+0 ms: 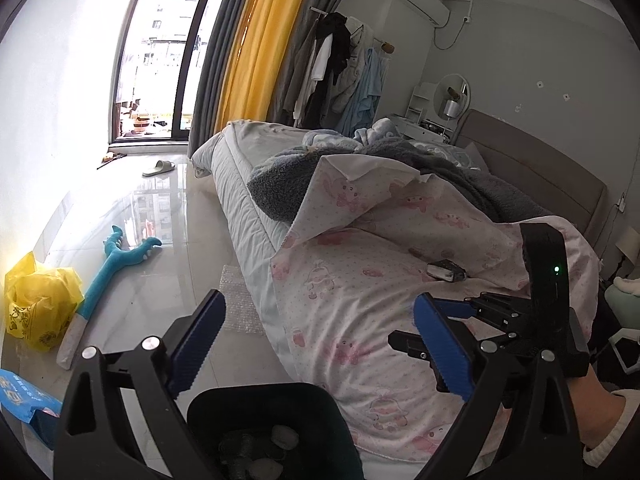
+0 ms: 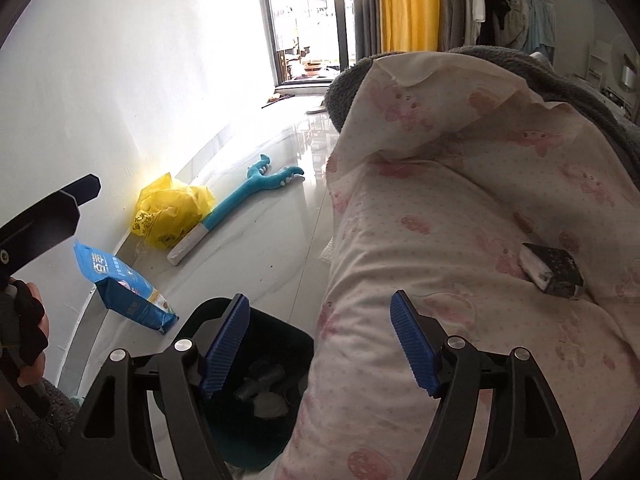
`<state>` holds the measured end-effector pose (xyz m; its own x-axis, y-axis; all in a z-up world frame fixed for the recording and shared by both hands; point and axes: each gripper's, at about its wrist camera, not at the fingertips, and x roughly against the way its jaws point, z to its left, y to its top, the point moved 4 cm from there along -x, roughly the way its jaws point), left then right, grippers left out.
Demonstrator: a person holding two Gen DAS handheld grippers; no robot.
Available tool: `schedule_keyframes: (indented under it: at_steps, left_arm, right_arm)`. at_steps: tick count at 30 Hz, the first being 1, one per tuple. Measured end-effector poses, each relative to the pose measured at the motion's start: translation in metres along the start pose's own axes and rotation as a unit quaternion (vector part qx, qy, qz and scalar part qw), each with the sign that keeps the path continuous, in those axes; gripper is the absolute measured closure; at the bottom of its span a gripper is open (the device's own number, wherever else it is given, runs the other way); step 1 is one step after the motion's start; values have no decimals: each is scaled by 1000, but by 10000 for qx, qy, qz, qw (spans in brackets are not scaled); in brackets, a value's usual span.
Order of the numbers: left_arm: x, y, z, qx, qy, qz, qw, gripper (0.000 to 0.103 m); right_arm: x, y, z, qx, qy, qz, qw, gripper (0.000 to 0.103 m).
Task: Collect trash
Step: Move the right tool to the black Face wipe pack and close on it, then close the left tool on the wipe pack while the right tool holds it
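Right under your grippers sits the black trash bin (image 2: 240,380) on the floor, tucked against the side of the bed (image 1: 240,216) — you can see a few crumpled bits already lying in the bottom of it. Both tools are empty: the left gripper (image 1: 320,344) has its blue pads spread wide with nothing between them, and the right gripper (image 2: 320,348) is apart too, just bin and quilt showing through the gap.

So my read is you're between pieces — one drop looks finished and you're picking the next target. Closest candidate is that dark crumpled wrapper (image 2: 552,270) lying on the pink-patterned quilt (image 2: 460,220), off to the right of your right gripper and well within its side. It's lying in a soft fold, so you'd want to come down over it and pinch the wrapper itself, not a bite of fabric along with it.

Over on the floor by the wall there's a blue snack bag (image 2: 124,284), a yellow plastic bag (image 2: 168,212) and a blue plush toy (image 2: 240,200) just beside it. The bags look like fair game for the left side later; the plush probably isn't trash. There's also a bubble-wrap sheet (image 1: 240,300) on the floor at the bed's edge.
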<state>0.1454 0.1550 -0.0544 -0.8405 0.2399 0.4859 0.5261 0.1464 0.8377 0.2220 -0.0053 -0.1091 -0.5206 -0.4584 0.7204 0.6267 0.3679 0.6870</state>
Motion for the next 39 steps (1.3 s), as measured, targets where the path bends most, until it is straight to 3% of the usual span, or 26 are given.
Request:
schedule_keyframes:
  at_steps: [16,19,24,34,39]
  left_arm:
    - [-43,-5,-58,-592,-461,231,9969,8]
    - [-53,-7,-65,-738,-428,311,9959,15]
    - [-72,-10,-77,-876,-477,465,9939,18]
    - [-111,-18,-120,-1218,-872,686,9863,27]
    - [-132,-18,-142,-1193,-1184,771,9828,27]
  right_arm:
    - [19,11,-96,-399,-228,-274,9986,26]
    - [19,13,-113,-438,-263,-304,9982,26]
    - [20,15,-147,-719,-221,-364,9965,26]
    - [8,9,-210,-1214,-194,-209,9922,26]
    - [-2,6,-231,-1578,201,-138,9872,38]
